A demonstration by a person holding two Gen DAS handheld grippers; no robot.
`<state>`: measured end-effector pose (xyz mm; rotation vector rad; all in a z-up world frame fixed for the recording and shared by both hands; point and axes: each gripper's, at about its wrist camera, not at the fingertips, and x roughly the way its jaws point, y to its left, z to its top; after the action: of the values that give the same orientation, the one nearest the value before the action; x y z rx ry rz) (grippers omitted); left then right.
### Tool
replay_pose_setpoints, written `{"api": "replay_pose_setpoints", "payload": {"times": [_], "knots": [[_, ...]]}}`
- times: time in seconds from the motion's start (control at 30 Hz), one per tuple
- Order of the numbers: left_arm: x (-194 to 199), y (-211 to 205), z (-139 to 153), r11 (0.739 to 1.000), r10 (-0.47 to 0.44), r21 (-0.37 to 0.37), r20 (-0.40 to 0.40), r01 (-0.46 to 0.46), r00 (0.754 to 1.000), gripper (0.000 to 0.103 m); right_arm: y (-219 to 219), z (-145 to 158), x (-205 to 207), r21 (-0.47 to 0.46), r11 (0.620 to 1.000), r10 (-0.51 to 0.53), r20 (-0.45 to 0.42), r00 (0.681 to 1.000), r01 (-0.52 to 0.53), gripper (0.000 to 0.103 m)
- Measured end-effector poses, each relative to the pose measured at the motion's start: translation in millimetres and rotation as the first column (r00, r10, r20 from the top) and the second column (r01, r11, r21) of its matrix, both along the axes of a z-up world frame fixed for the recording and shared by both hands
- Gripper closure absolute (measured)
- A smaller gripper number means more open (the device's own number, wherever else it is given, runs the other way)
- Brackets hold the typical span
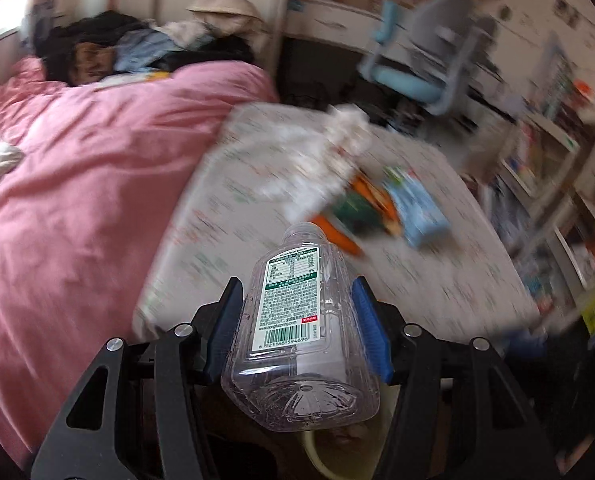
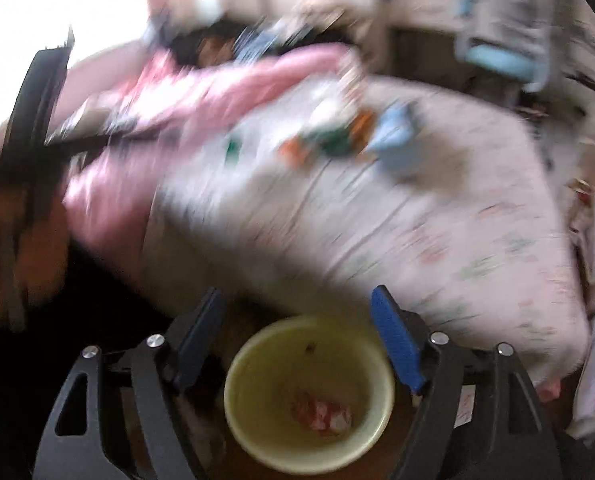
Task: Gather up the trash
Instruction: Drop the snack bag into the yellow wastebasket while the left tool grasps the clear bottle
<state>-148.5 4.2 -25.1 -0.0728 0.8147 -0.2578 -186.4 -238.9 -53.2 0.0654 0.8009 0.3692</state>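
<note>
My left gripper (image 1: pixel 297 312) is shut on an empty clear plastic bottle (image 1: pixel 293 328) with a green and white label, its base towards the camera. Beyond it, on the patterned bed sheet (image 1: pixel 225 216), lie crumpled white tissue (image 1: pixel 325 160), an orange and green wrapper (image 1: pixel 357 216) and a light blue packet (image 1: pixel 417 208). My right gripper (image 2: pixel 301 340) hangs open above a pale yellow bin (image 2: pixel 309 392) on the floor, nothing between its blue pads. A red and white wrapper (image 2: pixel 321 412) lies in the bin. The same trash on the bed (image 2: pixel 337 136) shows blurred.
A pink duvet (image 1: pixel 77 200) covers the left of the bed, with a pile of clothes (image 1: pixel 137 44) behind it. A blue and grey chair (image 1: pixel 425 60) stands at a desk beyond. Shelves with books (image 1: pixel 545 184) line the right. The other gripper (image 2: pixel 29 128) and a hand appear at left.
</note>
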Motion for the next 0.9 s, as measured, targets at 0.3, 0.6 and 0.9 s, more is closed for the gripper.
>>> {"api": "replay_pose_setpoints", "payload": {"times": [0.3, 0.6, 0.9], "knots": [[-71.2, -88.2, -56.2, 0.911, -0.344, 0.171, -0.191, 0.376, 0.919, 0.048, -45.0, 16.3, 9.0, 0.145, 0.97, -0.209, 0.068, 0.976, 0.197, 0.022], [-73.2, -83.5, -53.8, 0.91, -0.307, 0.236, -0.168, 0.341, 0.937, 0.028, -42.1, 15.3, 2.0, 0.155, 0.964, -0.228, 0.047, 0.973, 0.218, 0.021], [-49.1, -45.9, -25.1, 0.98, -0.134, 0.145, -0.017, 0.135, 0.991, 0.02, -38.2, 11.9, 2.6, 0.14, 0.967, -0.219, 0.04, 0.975, 0.212, 0.021]]}}
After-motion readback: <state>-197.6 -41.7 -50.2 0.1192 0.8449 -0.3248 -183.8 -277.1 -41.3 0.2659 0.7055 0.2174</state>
